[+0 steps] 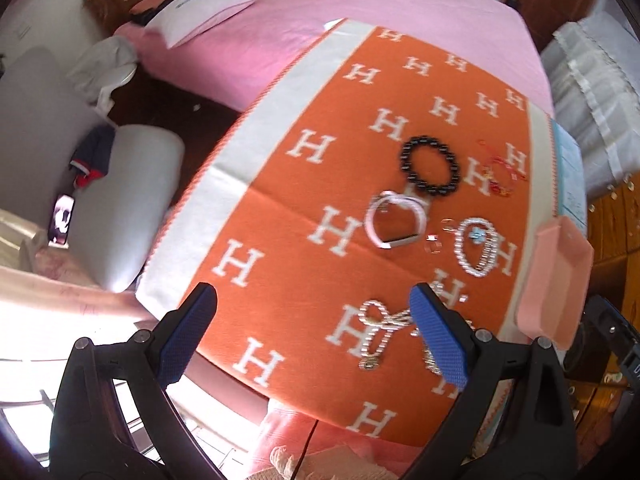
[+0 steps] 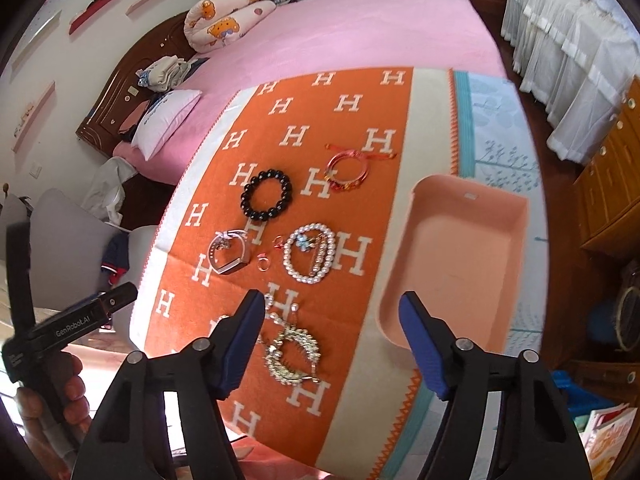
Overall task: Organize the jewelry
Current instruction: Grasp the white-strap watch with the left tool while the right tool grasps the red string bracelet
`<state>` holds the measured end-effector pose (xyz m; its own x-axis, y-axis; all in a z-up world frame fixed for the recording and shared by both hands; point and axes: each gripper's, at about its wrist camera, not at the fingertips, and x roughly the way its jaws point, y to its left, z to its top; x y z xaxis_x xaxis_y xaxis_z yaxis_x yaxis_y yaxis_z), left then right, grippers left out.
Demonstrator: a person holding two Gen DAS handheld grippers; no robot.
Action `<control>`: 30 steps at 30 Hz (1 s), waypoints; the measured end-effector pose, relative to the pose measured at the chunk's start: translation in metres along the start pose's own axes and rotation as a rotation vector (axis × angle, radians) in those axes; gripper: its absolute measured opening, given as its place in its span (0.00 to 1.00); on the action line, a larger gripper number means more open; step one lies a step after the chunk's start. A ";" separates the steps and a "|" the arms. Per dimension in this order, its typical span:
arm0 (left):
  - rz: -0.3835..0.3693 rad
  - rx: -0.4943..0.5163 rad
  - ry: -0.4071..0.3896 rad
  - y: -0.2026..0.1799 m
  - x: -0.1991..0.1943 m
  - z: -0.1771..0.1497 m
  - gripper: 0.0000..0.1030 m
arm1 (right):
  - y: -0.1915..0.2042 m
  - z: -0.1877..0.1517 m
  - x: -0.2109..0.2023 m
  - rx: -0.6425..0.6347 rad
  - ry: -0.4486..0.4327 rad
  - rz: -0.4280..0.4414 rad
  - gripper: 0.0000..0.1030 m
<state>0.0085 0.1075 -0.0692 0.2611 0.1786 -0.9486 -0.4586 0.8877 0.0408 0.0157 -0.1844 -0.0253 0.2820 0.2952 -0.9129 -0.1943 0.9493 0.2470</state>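
Six pieces of jewelry lie on your orange blanket (image 2: 304,128) with white H letters, spread over a pink bed (image 2: 360,28). A smooth pink tray (image 2: 452,256), rounded and empty, sits at right of the right view. Mid-frame: black bead bracelet (image 2: 266,196), red cord bracelet (image 2: 347,170), pearl bracelet (image 2: 310,254), a white heart-shaped band (image 2: 228,254), a small ring (image 2: 263,262). The rhinestone necklace (image 2: 294,354) glitters between your right gripper's (image 2: 334,338) blue ribbed pads, jaws apart, nothing held. Your left gripper (image 1: 314,334) stands wide, empty.

Glossy black bead bracelet (image 2: 266,196) on matt woven blanket (image 2: 320,120)
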 end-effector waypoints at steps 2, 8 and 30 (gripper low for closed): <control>0.011 -0.021 0.021 0.017 0.011 0.005 0.93 | 0.005 0.007 0.012 0.005 0.018 0.011 0.66; -0.014 0.013 0.085 0.036 0.048 0.024 0.88 | 0.034 0.040 0.056 0.014 0.049 -0.002 0.57; -0.249 0.220 0.340 -0.053 0.176 0.067 0.22 | 0.034 0.096 0.171 0.167 0.167 -0.080 0.52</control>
<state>0.1361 0.1200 -0.2173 0.0303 -0.1671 -0.9855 -0.2168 0.9613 -0.1697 0.1474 -0.0913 -0.1416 0.1285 0.2099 -0.9692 -0.0156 0.9777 0.2096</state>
